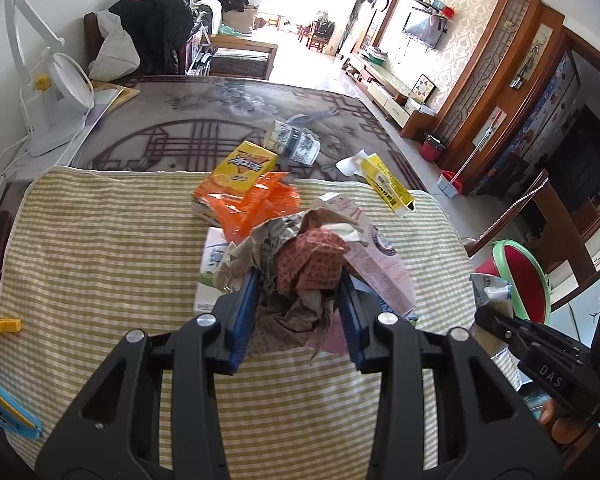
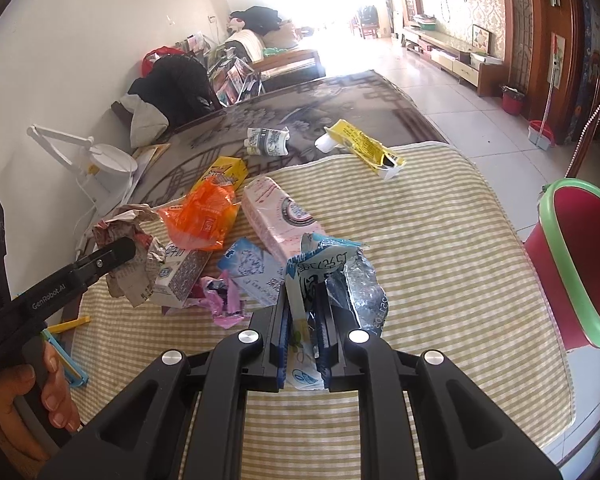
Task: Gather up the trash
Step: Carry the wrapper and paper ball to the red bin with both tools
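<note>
Left tongs (image 1: 298, 300) clamp crumpled paper (image 1: 300, 268); right tongs (image 2: 305, 328) clamp a torn wrapper (image 2: 328, 276), its lower end hidden between the pads.

My left gripper (image 1: 298, 300) covers much of the pink box (image 1: 384, 268), bin (image 2: 572, 256) cut by the edge, far room washed out by glare

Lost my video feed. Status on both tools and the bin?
Left tool clamped on crumpled paper wad. Right tool clamped on blue foil wrapper. Red bin at table's right edge, path clear.
</note>
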